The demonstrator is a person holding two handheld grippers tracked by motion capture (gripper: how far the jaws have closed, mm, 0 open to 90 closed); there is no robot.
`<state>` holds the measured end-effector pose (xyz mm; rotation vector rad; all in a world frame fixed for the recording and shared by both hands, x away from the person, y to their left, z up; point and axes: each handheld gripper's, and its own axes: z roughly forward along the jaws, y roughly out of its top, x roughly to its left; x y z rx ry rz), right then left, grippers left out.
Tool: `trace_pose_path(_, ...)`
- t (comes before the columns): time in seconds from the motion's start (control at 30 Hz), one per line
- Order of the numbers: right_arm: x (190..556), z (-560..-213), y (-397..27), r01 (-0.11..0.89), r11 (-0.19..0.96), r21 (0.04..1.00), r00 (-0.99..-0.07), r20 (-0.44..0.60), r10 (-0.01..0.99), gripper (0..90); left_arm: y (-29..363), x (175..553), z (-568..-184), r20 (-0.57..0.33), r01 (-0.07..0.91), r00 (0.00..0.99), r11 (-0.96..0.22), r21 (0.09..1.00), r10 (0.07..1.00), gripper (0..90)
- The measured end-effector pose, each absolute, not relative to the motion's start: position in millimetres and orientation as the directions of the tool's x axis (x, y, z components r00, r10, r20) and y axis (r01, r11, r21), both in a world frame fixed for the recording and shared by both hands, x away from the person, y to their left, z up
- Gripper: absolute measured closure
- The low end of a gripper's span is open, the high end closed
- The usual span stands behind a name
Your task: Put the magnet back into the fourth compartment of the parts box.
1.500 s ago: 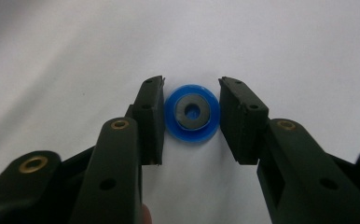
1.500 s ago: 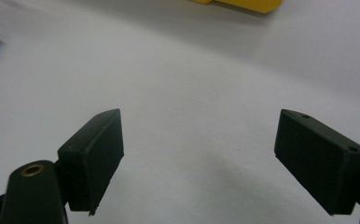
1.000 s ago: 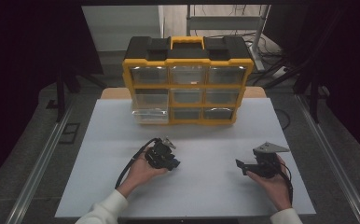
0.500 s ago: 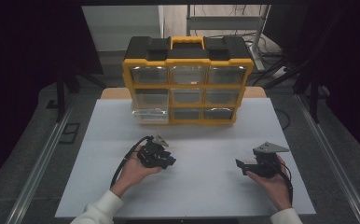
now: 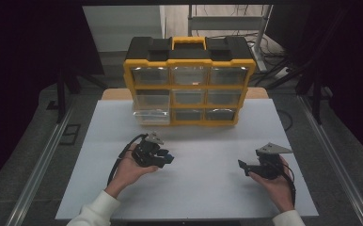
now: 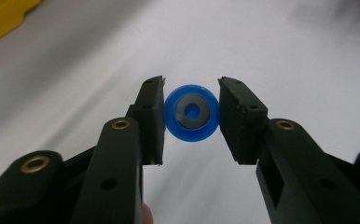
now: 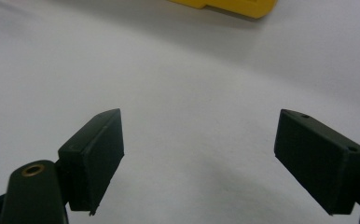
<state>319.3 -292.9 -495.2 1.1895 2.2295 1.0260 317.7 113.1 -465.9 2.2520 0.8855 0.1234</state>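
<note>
- The left gripper [image 5: 163, 157] has its jaws clamped on a small blue ring [image 6: 190, 113] with a grey inner washer and a hole through the middle; in the left gripper view both pads touch its rim at 9 and 3 o'clock.
- The ring is gripped across its width with its flat face turned toward the camera, probably so that it cannot roll out and can be dropped flat into a compartment.
- In the high view the blue ring shows as a speck at the jaw tips, above the white worktop [image 5: 203, 188], at about 7 o'clock from the yellow organizer [image 5: 189, 84].
- The organizer stands at the worktop's 12 o'clock edge with three rows of clear drawers. The bottom-left drawer [image 5: 151, 116] sticks out past the others, so it looks like the likely destination, directly at 12 o'clock from the left gripper.
- The right gripper [image 5: 250, 168] rests low at about 4 o'clock on the worktop, jaws spread wide with nothing between them; the right gripper view shows bare white surface between the pads. It seems parked out of the way, free to steady the drawer or organizer if needed.
- Judged next need: carry the ring over the protruding drawer and release it only once it is above the opening.
</note>
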Motion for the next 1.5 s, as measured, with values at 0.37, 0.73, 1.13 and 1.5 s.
trace_pose_path(0.37, 318.8, -494.7, -292.3, 0.531, 0.36, 0.767, -0.558, -0.003, 0.83, 16.1, 125.5, 315.7, -455.1, -0.152, 0.553, 0.756, -0.498, 0.668, 0.636, 62.0)
trace_pose_path(0.73, 319.1, -495.2, -292.2, 0.532, 0.363, 0.765, -0.56, -0.004, 0.829, 16.1, 131.0, 313.4, -447.3, -0.146, 0.541, 0.763, -0.497, 0.678, 0.63, 62.0)
trace_pose_path(1.13, 319.3, -495.7, -291.7, 0.531, 0.371, 0.761, -0.563, -0.01, 0.826, 16.1, 144.7, 313.3, -436.8, -0.144, 0.536, 0.757, -0.479, 0.695, 0.637, 62.0)
trace_pose_path(1.5, 319.3, -496.4, -290.9, 0.532, 0.38, 0.757, -0.566, -0.017, 0.825, 16.1, 155.4, 314.0, -431.0, -0.147, 0.537, 0.75, -0.465, 0.704, 0.645, 62.0)
